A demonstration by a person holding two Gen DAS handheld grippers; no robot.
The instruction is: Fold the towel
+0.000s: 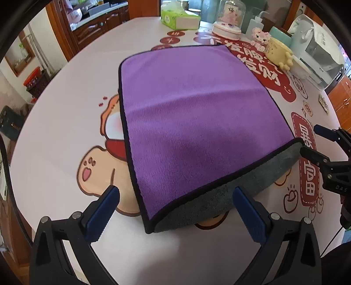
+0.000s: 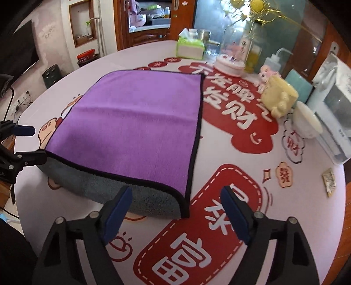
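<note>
A purple towel with a black hem and grey underside lies flat on the printed tablecloth; its near edge curls up and shows the grey side. It also shows in the right wrist view. My left gripper is open, its jaws astride the towel's near left corner. My right gripper is open, its jaws astride the near right corner; it also shows in the left wrist view, and the left gripper shows in the right wrist view.
The round table carries a green tissue box, a glass dome on a white base, a yellow mug, a white bowl and a white appliance along its far and right sides.
</note>
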